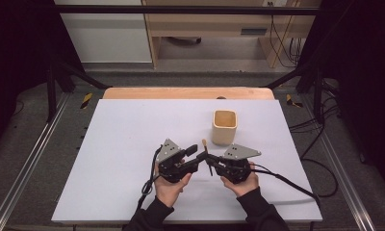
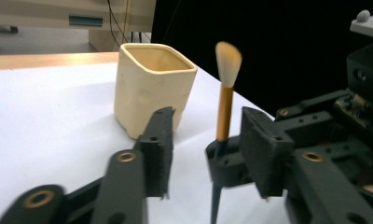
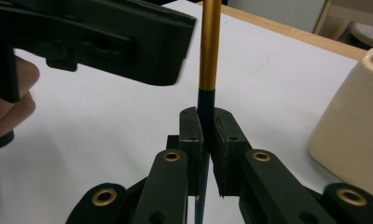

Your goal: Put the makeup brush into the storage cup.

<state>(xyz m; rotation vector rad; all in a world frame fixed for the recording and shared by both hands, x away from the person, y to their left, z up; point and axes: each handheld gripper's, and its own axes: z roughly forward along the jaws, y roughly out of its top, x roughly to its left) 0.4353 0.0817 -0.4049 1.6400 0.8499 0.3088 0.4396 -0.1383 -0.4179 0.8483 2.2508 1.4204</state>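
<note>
At lower centre of the high view, the right gripper [image 1: 211, 160] pinched a makeup brush [image 1: 206, 155] upright by its dark handle. The left gripper [image 1: 198, 153], fingers spread, flanked it. A cream cup [image 1: 224, 127] stood just above on the white worktop [image 1: 123, 134].

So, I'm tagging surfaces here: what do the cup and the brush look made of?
The cup looks like matte cream ceramic or moulded resin: thick, rounded walls, no glare. The brush has soft pale bristles, a golden, metal-looking middle with a sheen, and a dark lower handle, probably plastic.
</note>
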